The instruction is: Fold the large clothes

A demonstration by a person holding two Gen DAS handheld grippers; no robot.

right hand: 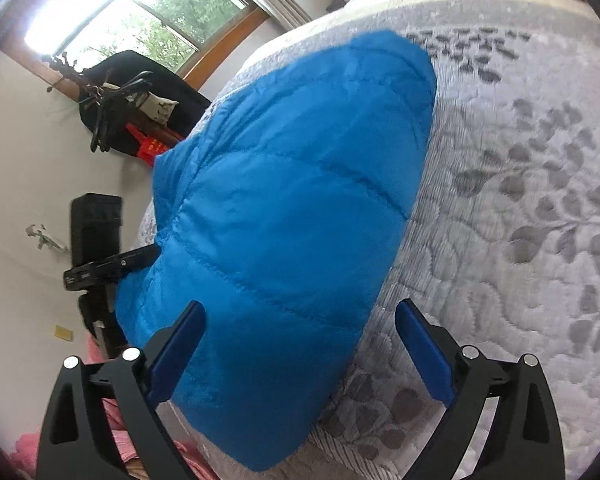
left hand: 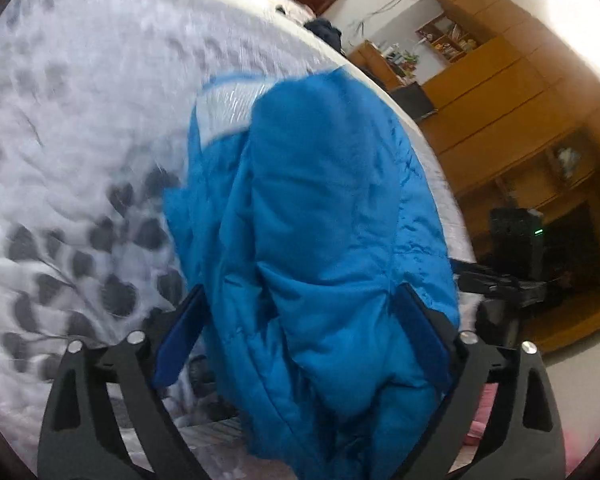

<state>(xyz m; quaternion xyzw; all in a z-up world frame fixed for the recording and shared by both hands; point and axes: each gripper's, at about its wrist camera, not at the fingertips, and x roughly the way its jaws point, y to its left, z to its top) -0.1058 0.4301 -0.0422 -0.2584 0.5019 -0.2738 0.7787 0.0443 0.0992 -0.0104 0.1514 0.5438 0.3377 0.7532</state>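
Left tongs (left hand: 300, 312): blue pads spread wide, a thick bunch of the bright blue quilted puffer jacket (left hand: 312, 216) sitting between them. The cloth fills the gap, but whether the pads press it or merely straddle it cannot be told; the frame is blurred.

Right tongs (right hand: 300, 332): spread wide, gripping nothing. The left pad lies over the jacket's (right hand: 284, 200) near hem; the right pad hangs over bare bedding beside the jacket.

The jacket lies on the grey quilted bedspread with a dark leaf print (right hand: 520, 216), near the bed's edge. In the right view its smooth, stitched panel faces up in a broad slab. In the left view it is heaped and creased, with a pale lining patch (left hand: 228, 112) showing at the jacket's far end.

Beyond the jacket: a wooden cabinet wall (left hand: 500, 100) off the bed edge in the left view, a window (right hand: 148, 12) and a dark chair hung with hangers (right hand: 124, 100) in the right.

Judgement: a fold is in hand, with the left side gathered.
- Take both layers deep between the pads; slippery shell, puffy fill, a shallow pinch would likely slide off.
- Bring the right tongs onto the jacket's matching corner.
- Lift both corners level and carry them towards the jacket's far end.
- Lay down slowly; trapped air may spring the fold open.
- Keep the bulk away from the bed's edge.
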